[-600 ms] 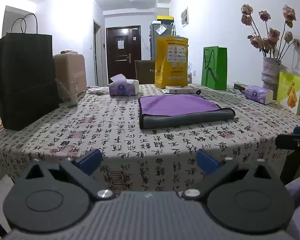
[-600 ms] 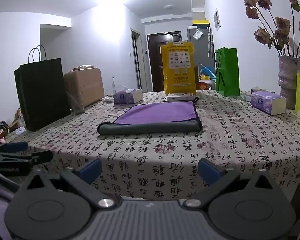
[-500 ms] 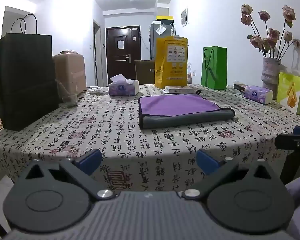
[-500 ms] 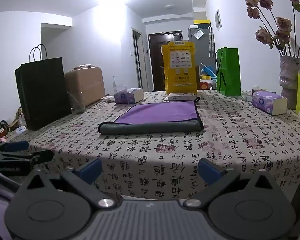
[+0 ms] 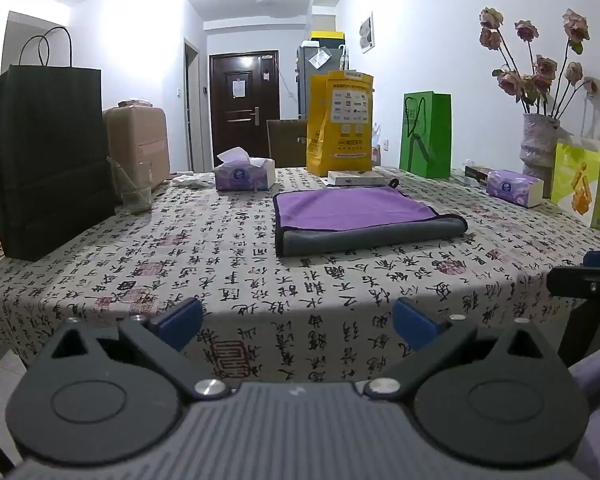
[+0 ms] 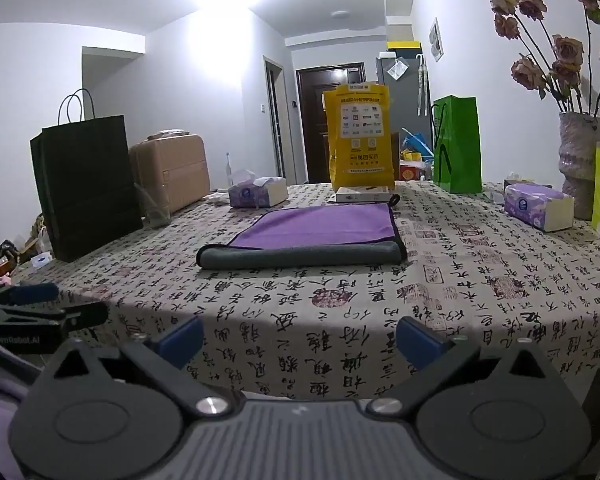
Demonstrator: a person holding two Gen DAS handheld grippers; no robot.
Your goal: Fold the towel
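You are holding both grippers, left gripper (image 5: 296,318) and right gripper (image 6: 298,336), spread and empty, well short of the towel (image 6: 312,232) lying mid-table, apparently once-folded; next, I judge, reaching its near edge.

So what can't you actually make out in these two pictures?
- Towel underside and layer count: both views, only the purple top and grey near fold show.
- Yellow bag print: too small.
- Right gripper: cut off by the left view's edge.
- Flowers: cropped in the right view.
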